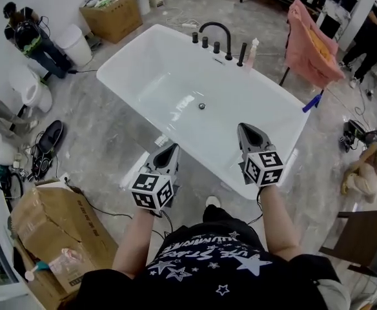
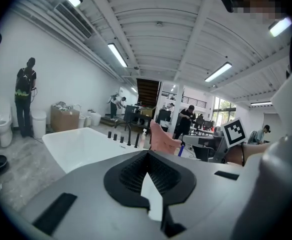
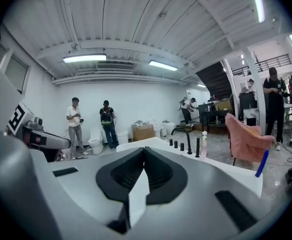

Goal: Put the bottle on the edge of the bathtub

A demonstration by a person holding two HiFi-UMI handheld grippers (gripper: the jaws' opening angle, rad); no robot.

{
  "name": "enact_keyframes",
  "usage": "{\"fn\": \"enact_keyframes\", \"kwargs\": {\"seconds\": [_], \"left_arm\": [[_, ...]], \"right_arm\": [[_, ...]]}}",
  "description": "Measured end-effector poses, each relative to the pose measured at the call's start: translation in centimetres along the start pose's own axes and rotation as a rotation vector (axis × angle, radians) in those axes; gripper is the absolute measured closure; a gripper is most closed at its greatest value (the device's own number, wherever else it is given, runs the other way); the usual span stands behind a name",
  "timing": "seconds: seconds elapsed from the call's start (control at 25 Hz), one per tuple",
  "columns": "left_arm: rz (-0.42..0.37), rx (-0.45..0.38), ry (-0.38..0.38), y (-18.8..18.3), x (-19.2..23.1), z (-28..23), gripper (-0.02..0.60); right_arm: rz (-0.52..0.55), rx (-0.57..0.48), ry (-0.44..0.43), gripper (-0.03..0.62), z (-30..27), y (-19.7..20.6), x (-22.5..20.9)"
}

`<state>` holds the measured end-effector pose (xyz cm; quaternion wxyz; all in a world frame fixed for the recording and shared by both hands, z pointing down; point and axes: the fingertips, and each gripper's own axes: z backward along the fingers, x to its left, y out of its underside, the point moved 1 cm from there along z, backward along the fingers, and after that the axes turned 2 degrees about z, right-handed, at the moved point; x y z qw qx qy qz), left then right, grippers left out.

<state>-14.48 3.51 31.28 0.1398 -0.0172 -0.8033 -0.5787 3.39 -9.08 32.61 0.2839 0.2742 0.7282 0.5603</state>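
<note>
Bare concrete workshop floor surrounds a white bathtub [image 1: 151, 76]. The pink bottle [image 1: 252, 49] already stands on its rim at upper centre, beside the black faucet [image 1: 217, 33], so the task looks done. The left gripper [image 1: 168, 150] and right gripper [image 1: 246, 130], at lower centre, have their jaws pressed together on nothing.

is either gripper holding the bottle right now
No, the left gripper and the right gripper are both shut with nothing between their jaws, and the bottle stands across the bathtub beside the black faucet.

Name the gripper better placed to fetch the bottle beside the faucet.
Right, most likely. The right gripper sits on the same side of the bathtub as the bottle, with a straighter line to it. The left gripper is further off. Both are shut and empty.
</note>
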Motion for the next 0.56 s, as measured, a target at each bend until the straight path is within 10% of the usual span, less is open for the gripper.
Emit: {"fn": "enact_keyframes", "kwargs": {"seconds": [0.56], "left_arm": [[0.032, 0.004, -0.003, 4.0, -1.8, 13.2, 0.566]], "right_arm": [[-0.005, 0.037, 0.018, 0.579, 9.6, 1.9, 9.7]]}}
